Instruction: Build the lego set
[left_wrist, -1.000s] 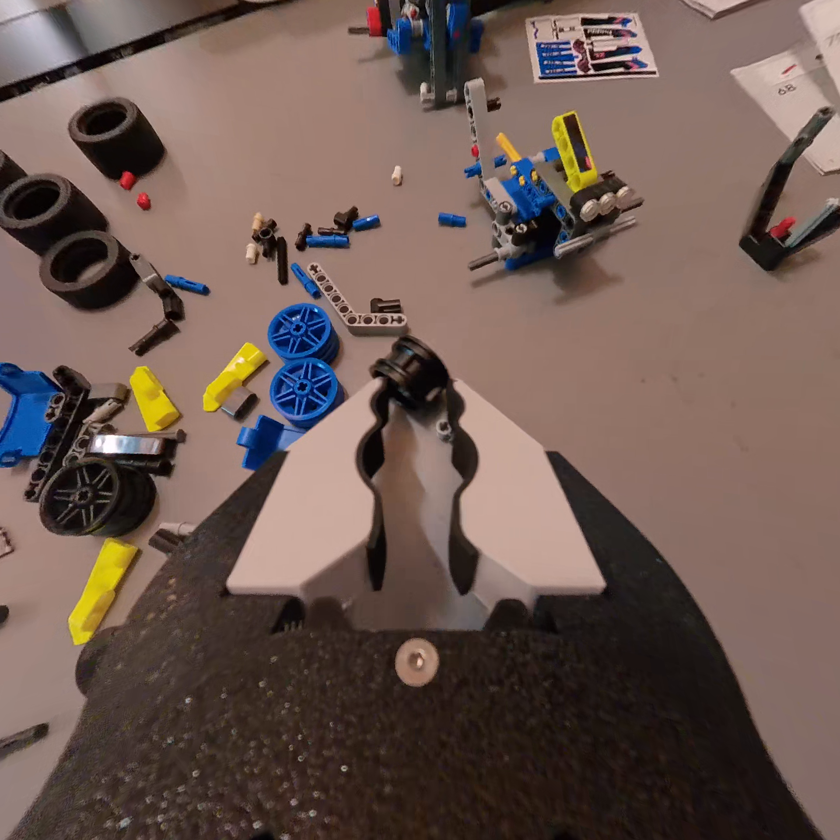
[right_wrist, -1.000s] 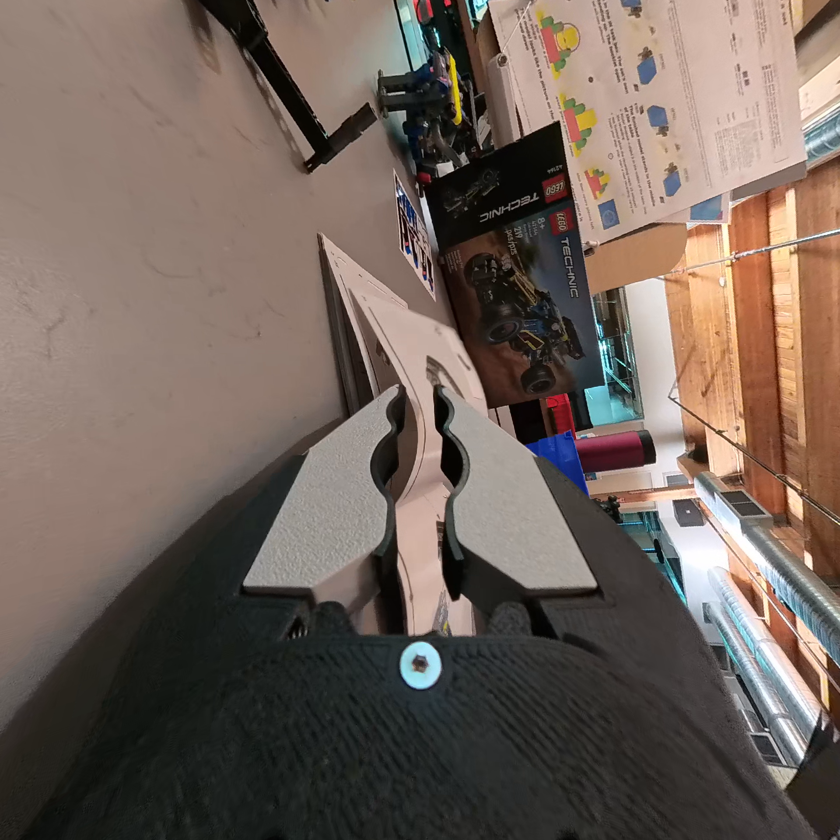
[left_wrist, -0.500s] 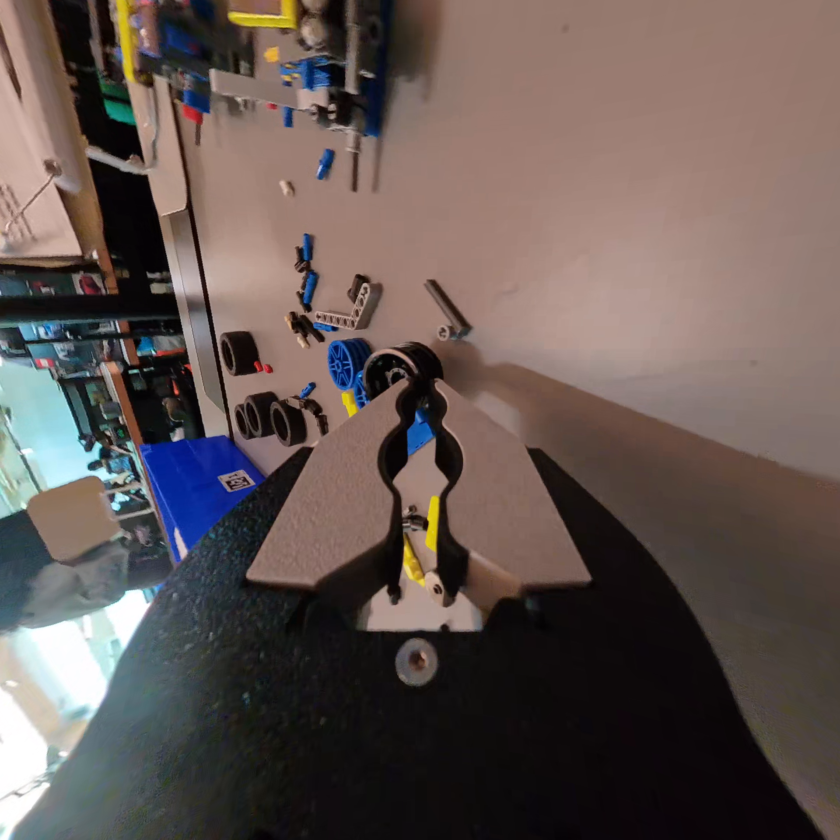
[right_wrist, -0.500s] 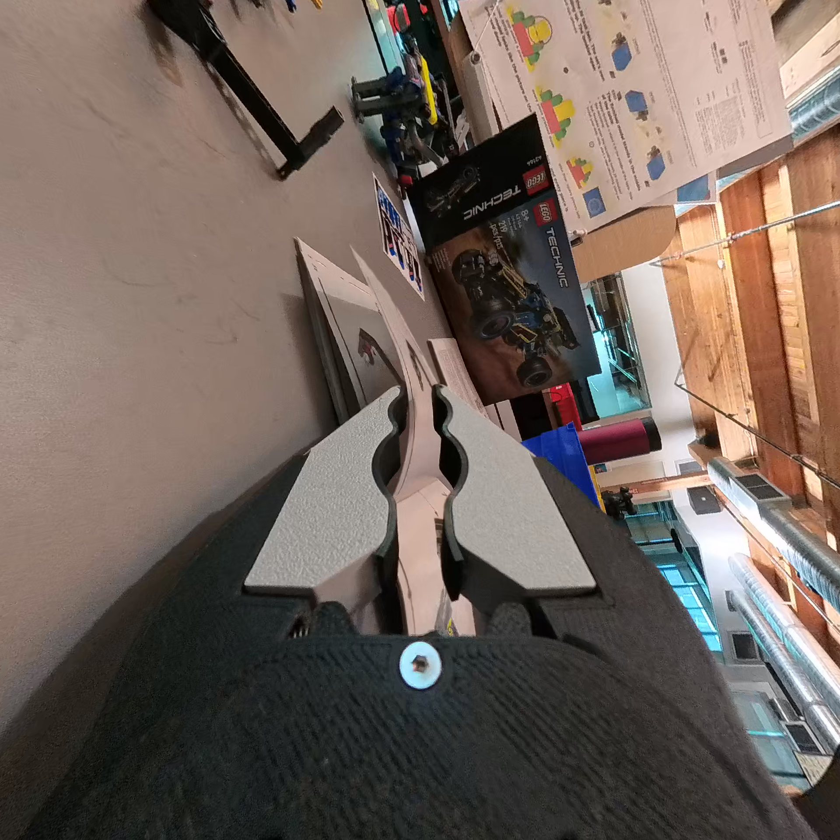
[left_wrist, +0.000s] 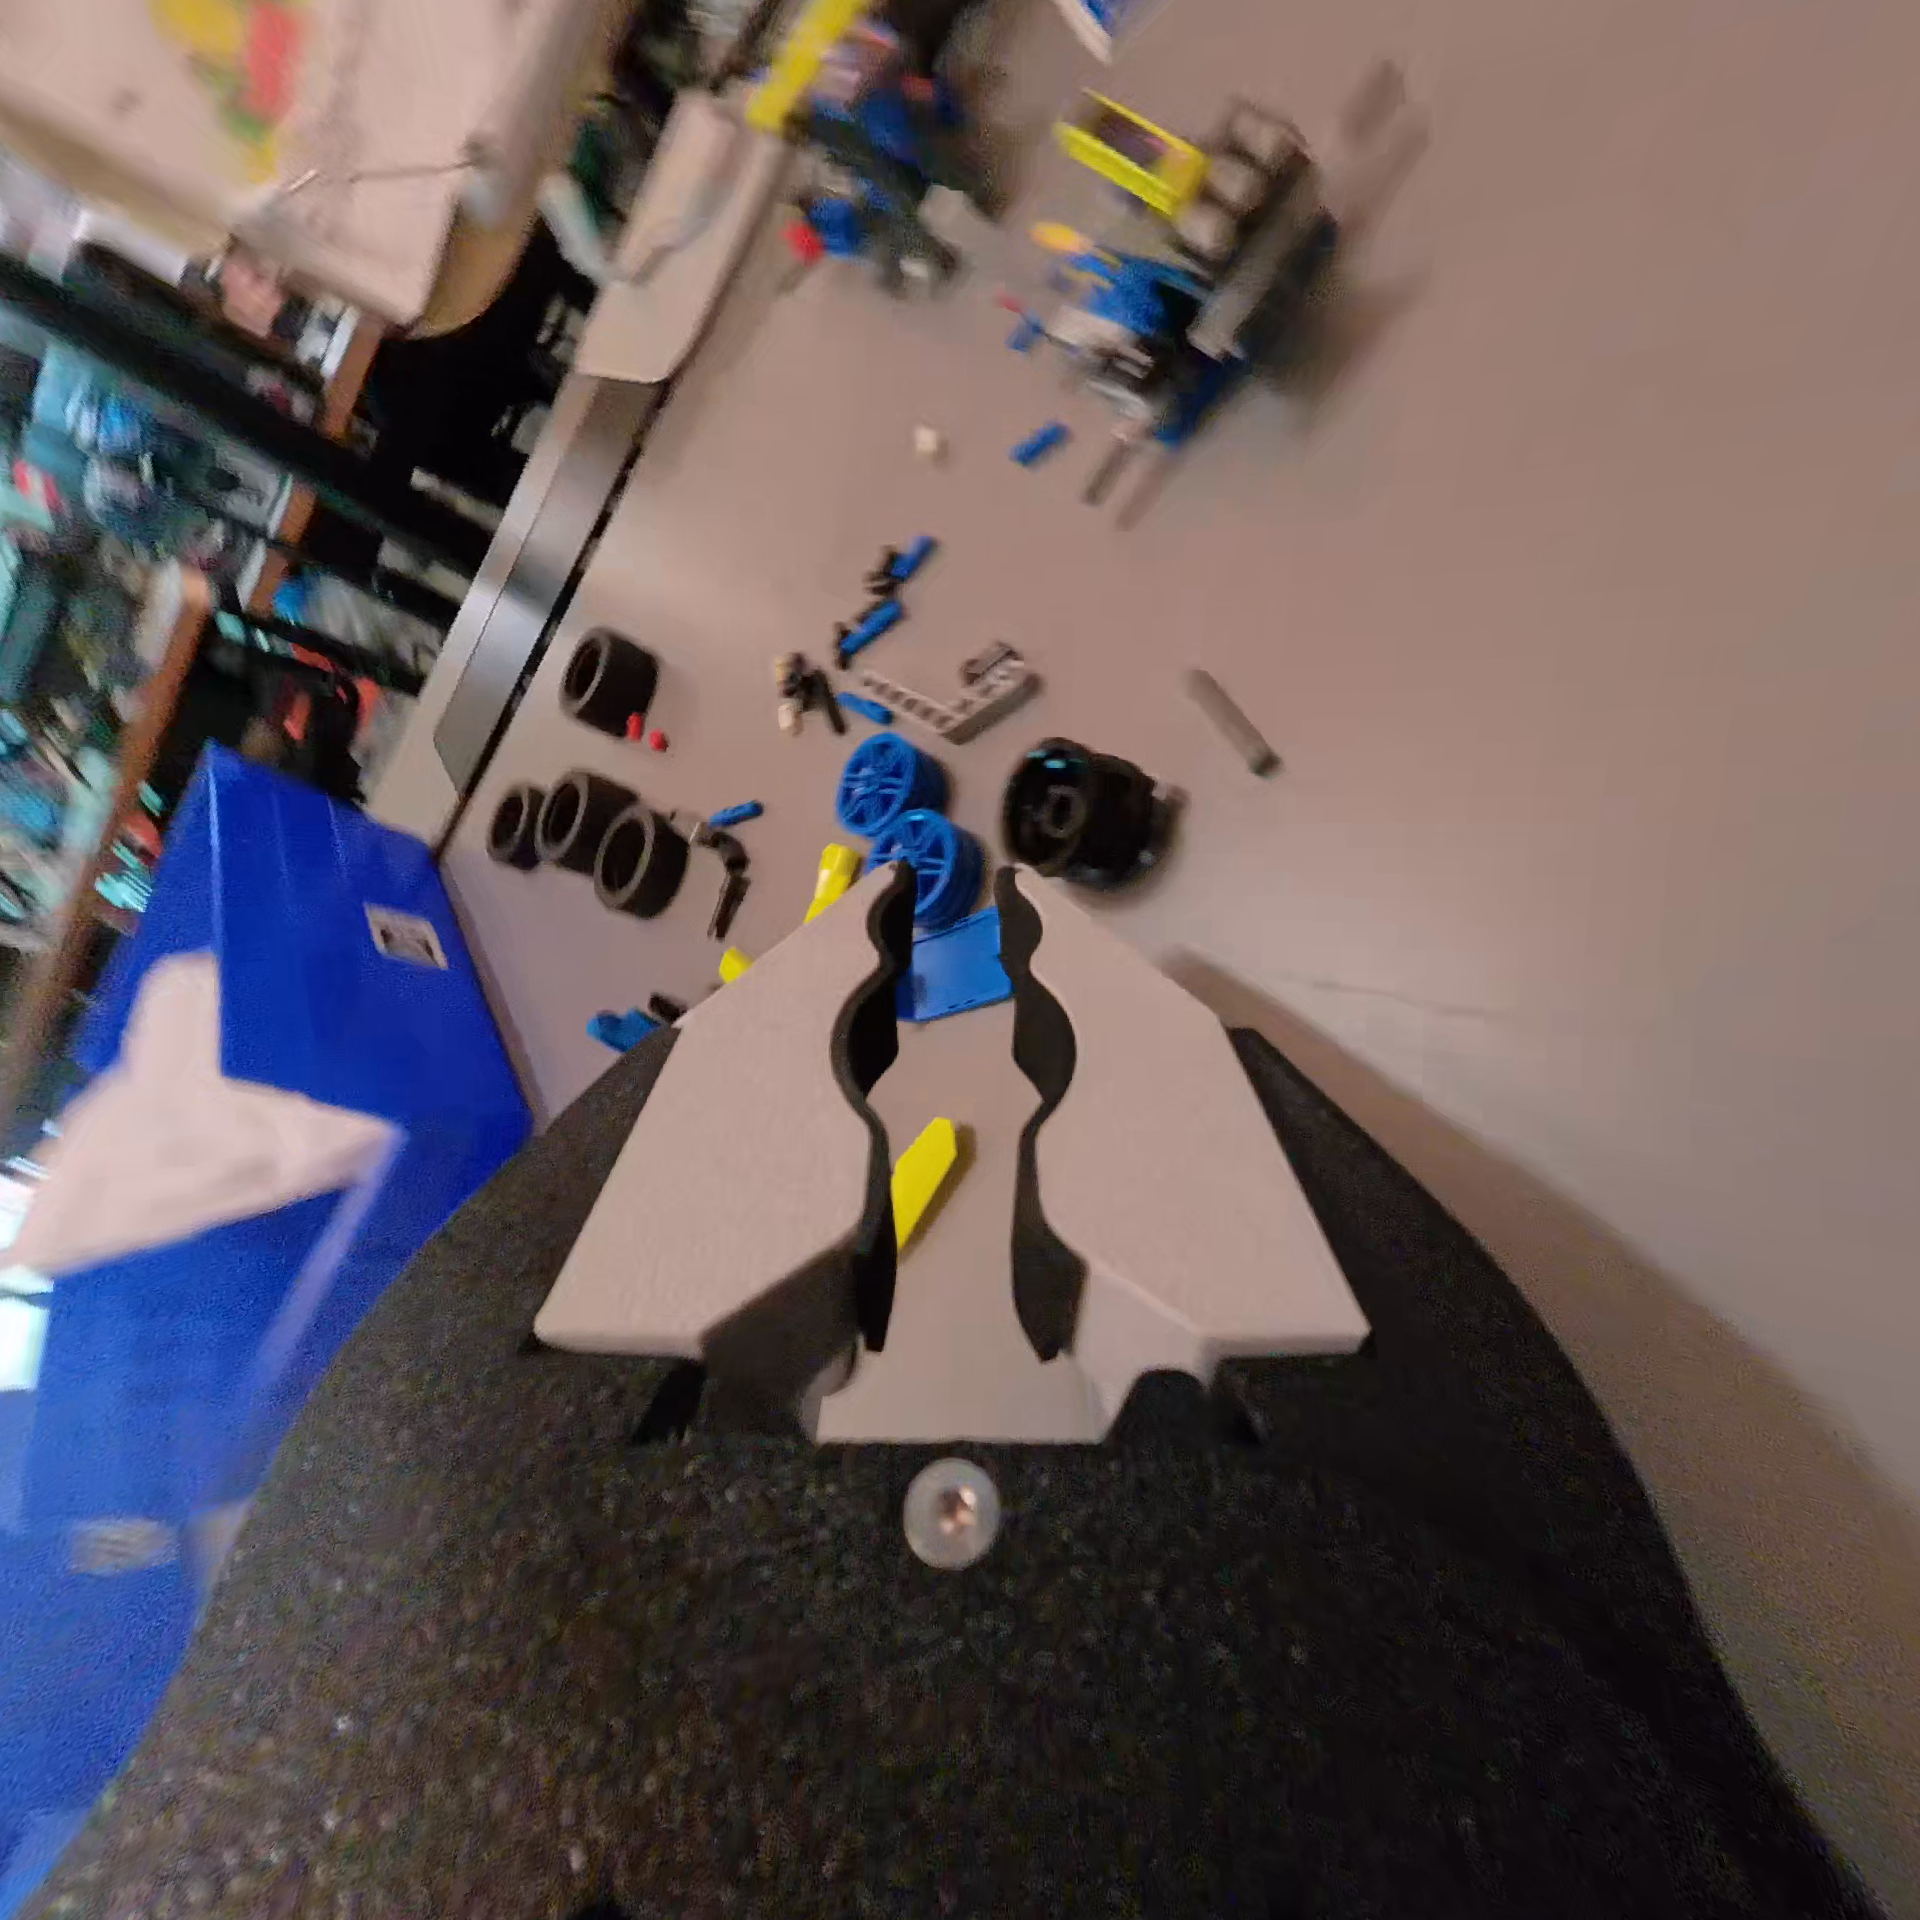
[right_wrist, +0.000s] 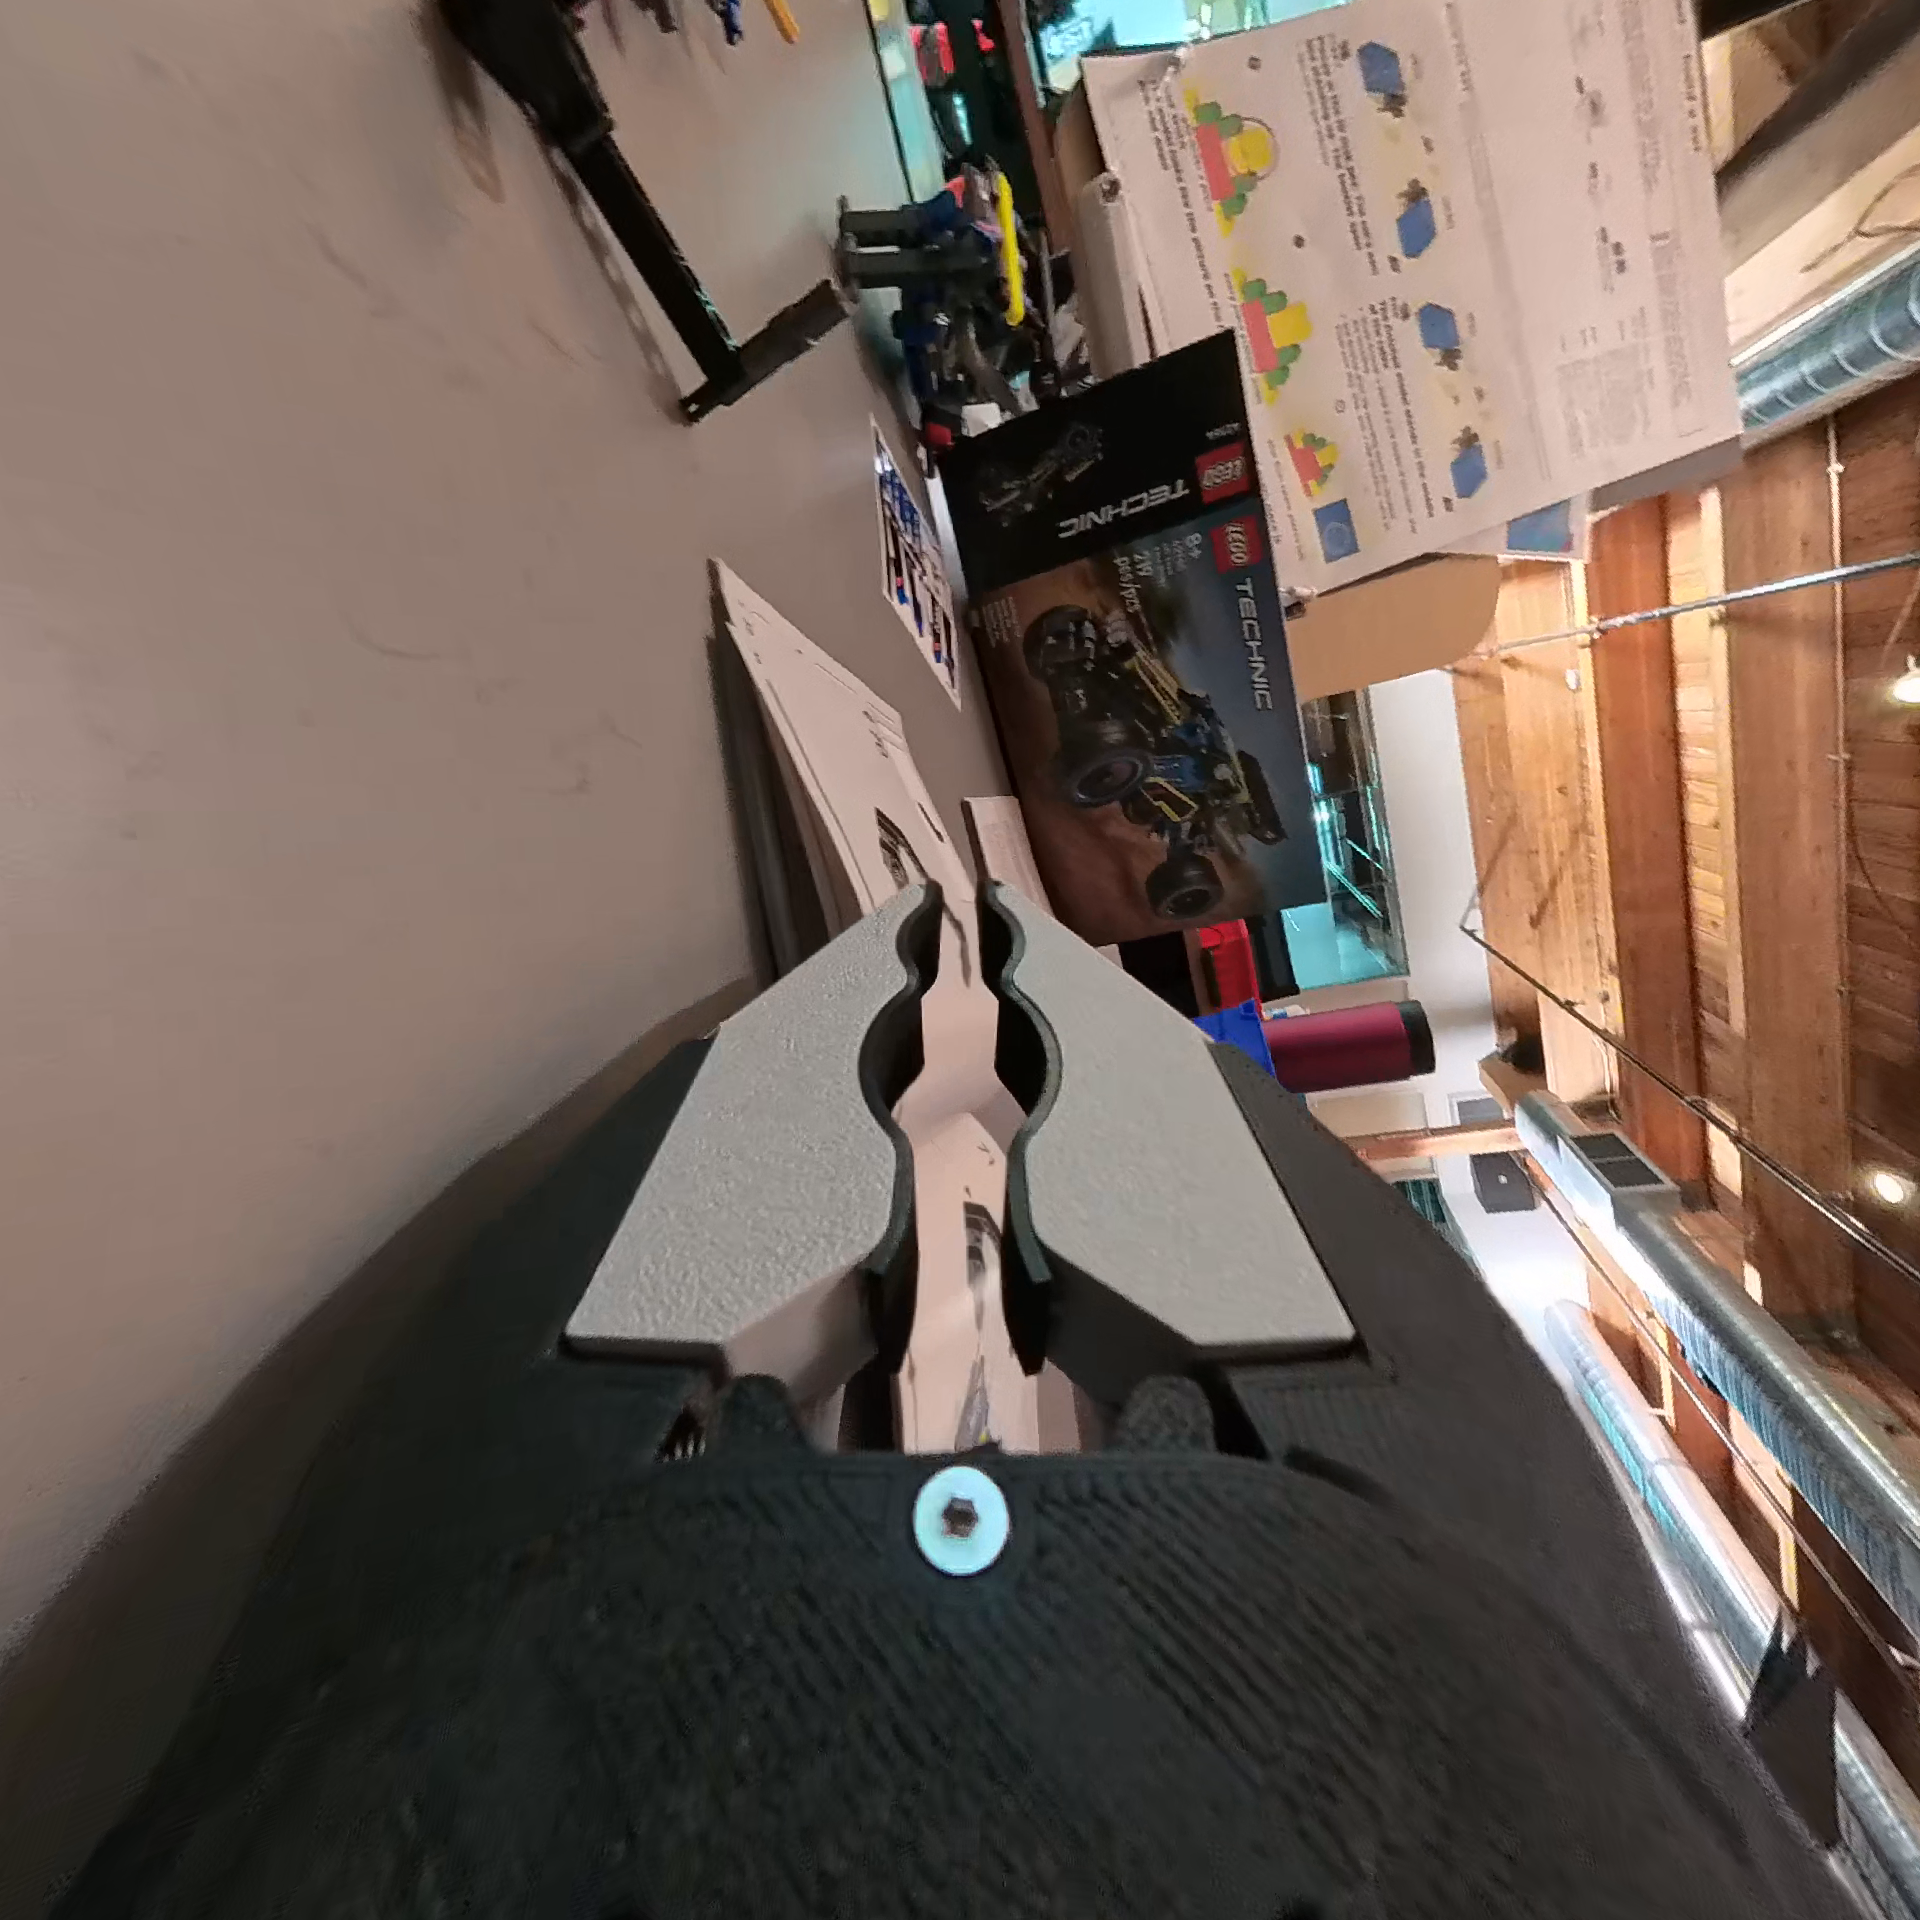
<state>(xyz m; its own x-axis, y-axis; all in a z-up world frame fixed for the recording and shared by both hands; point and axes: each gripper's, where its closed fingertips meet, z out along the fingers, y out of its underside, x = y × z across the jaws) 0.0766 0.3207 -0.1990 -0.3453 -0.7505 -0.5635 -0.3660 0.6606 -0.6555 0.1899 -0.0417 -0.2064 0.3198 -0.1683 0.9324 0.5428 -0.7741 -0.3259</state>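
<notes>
Left wrist view. We list the left tool (left_wrist: 954, 883) with its fingers narrowly parted and nothing between the pads; it hangs tilted over the grey worktop (left_wrist: 1558, 727). Just past the right fingertip lies a black wheel hub (left_wrist: 1081, 821), clear of the pads. Seen through the gap are a blue wheel rim (left_wrist: 928, 864) and a flat blue plate (left_wrist: 956, 982); a second blue rim (left_wrist: 888, 779) lies just beyond. A yellow panel piece (left_wrist: 925, 1179) shows lower down between the fingers. Farther left we count black tyres (left_wrist: 613, 842), and beyond them small blue and black pins (left_wrist: 868, 634) and a grey angled beam (left_wrist: 961, 701). A grey axle (left_wrist: 1231, 722) lies apart to the right. A blurred, partly built model (left_wrist: 1174, 270) stands far off. A blue bin (left_wrist: 260, 1039) sits beside the worktop's edge.

Right wrist view. We list the right tool (right_wrist: 961, 899), fingers almost together with a thin slit between them, nothing gripped. It points along the worktop (right_wrist: 312, 727) over an instruction booklet (right_wrist: 831, 769). Beyond stand a toy set box (right_wrist: 1132, 665), a sticker sheet (right_wrist: 914, 566) and a black frame piece (right_wrist: 665, 291).
</notes>
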